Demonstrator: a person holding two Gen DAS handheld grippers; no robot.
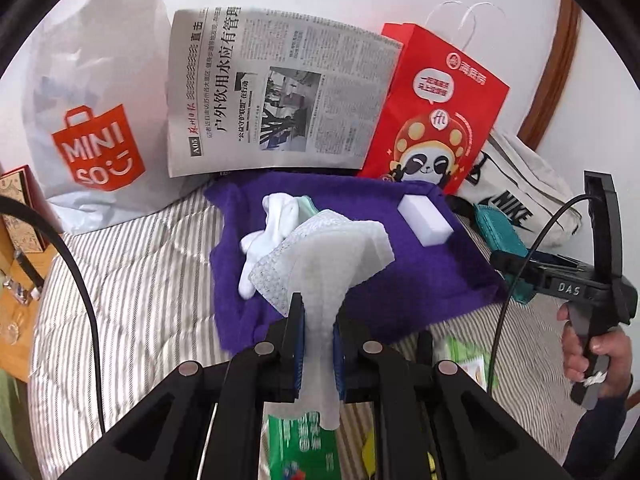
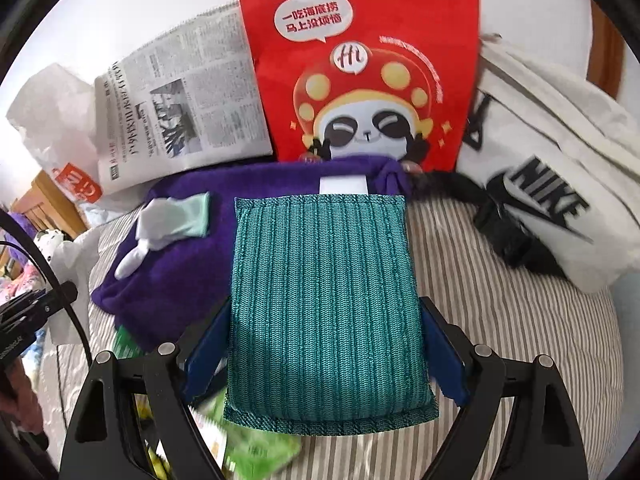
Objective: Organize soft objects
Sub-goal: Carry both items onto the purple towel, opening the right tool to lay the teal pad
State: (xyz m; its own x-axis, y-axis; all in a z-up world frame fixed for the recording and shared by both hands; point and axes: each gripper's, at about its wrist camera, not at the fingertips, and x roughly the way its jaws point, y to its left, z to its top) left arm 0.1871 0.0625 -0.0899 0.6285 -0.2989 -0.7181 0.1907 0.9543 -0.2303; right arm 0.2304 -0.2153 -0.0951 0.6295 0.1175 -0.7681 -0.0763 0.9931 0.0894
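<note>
My left gripper [image 1: 318,312] is shut on a white textured cloth [image 1: 332,252] that fans out above a purple towel [image 1: 432,280] spread on the striped bed. On the towel lie a white sock [image 1: 272,220] and a white sponge block [image 1: 426,220]. My right gripper [image 2: 324,320] holds a teal knitted scrub pad [image 2: 324,292] between its blue pads, lifted over the bed in front of the purple towel [image 2: 192,256]. The sock [image 2: 160,220] lies to its left; the white block [image 2: 344,184] peeks over the pad's top edge. In the left wrist view the right gripper [image 1: 516,264] shows with the teal pad [image 1: 500,232].
Leaning on the wall behind the towel stand a white MINISO bag [image 1: 92,120], a newspaper [image 1: 280,92] and a red panda paper bag [image 2: 360,60]. A white Nike bag [image 2: 552,184] lies at the right. Green packets [image 1: 304,444] lie below the grippers. A wooden stand [image 1: 16,280] is left.
</note>
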